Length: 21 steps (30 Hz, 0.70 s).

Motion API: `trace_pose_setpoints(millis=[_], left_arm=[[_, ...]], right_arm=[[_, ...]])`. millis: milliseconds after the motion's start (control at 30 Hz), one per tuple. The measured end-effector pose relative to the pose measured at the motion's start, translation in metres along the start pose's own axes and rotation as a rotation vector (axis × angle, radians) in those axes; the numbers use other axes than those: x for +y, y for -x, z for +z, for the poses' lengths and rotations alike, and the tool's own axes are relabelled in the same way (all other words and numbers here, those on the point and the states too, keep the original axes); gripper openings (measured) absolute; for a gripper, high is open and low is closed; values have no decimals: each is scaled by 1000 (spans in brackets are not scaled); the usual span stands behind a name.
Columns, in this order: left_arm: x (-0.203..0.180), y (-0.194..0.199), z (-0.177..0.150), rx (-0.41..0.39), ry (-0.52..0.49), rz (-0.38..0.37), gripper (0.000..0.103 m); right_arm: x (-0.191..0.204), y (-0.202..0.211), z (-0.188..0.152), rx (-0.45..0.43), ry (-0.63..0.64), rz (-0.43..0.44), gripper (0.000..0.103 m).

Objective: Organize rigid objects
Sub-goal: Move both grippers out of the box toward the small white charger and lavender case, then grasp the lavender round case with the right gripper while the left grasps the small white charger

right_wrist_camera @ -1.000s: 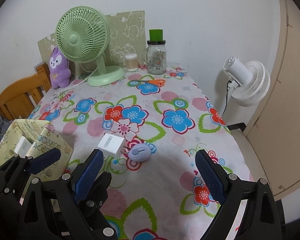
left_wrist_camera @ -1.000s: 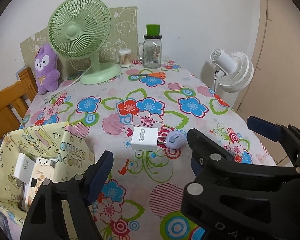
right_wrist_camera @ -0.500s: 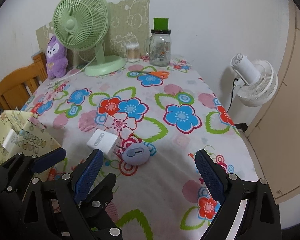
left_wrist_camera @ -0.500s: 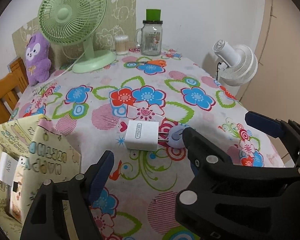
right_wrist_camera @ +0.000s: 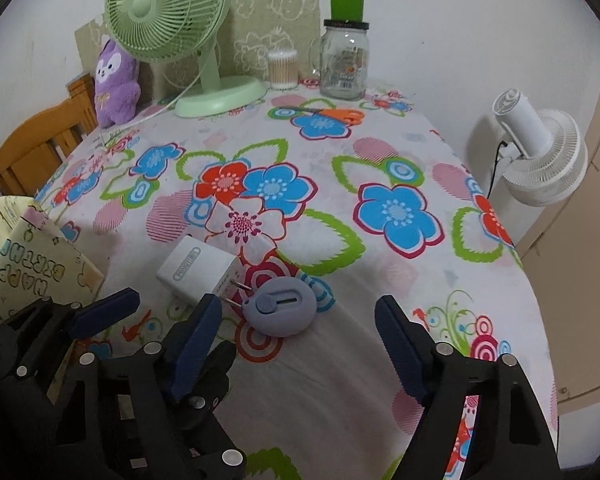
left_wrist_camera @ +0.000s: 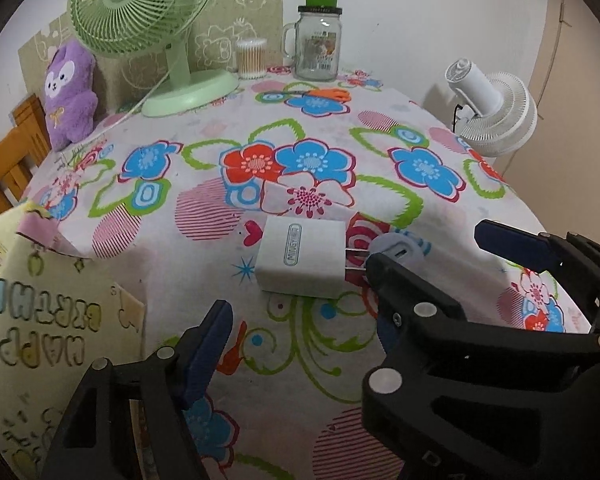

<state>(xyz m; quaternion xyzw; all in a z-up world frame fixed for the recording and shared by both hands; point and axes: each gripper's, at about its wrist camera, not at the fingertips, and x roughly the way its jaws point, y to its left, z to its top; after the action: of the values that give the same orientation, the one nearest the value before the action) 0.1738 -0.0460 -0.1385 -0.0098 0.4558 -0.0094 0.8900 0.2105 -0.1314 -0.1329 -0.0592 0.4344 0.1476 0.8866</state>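
A white plug charger [left_wrist_camera: 302, 258] lies on the flowered tablecloth, prongs pointing right toward a small lilac oval gadget [right_wrist_camera: 283, 311]. The charger also shows in the right wrist view [right_wrist_camera: 196, 269]; the lilac gadget is partly hidden behind a finger in the left wrist view [left_wrist_camera: 400, 245]. My left gripper [left_wrist_camera: 300, 312] is open and empty, just short of the charger. My right gripper [right_wrist_camera: 300, 332] is open and empty, straddling the lilac gadget from the near side. A yellow "Happy Birthday" box [left_wrist_camera: 40, 320] stands at the left.
A green desk fan [left_wrist_camera: 148, 20], purple plush toy [left_wrist_camera: 70, 92], cotton-swab tub [left_wrist_camera: 251, 58], glass jar with green lid [left_wrist_camera: 318, 40] and orange scissors [left_wrist_camera: 324, 94] stand at the table's far end. A white fan [left_wrist_camera: 496, 112] stands off the right edge. A wooden chair [right_wrist_camera: 36, 140] is at left.
Both grippers have moved forward and lower toward the charger and the lilac gadget, which now appear larger. The yellow box has slid toward the left edge of view. Both stay open.
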Motion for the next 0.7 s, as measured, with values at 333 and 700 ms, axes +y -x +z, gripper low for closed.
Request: trace_pose_setpoints(millis=[333,700], left_arm=[[-1,-10,2,1,-15,5,77],[-6,-13,7,0,-35,-2,77]], right_arm=[[-5,-18,2,41,-24,42,66],[-10,-22,2,52,-57,44,43]])
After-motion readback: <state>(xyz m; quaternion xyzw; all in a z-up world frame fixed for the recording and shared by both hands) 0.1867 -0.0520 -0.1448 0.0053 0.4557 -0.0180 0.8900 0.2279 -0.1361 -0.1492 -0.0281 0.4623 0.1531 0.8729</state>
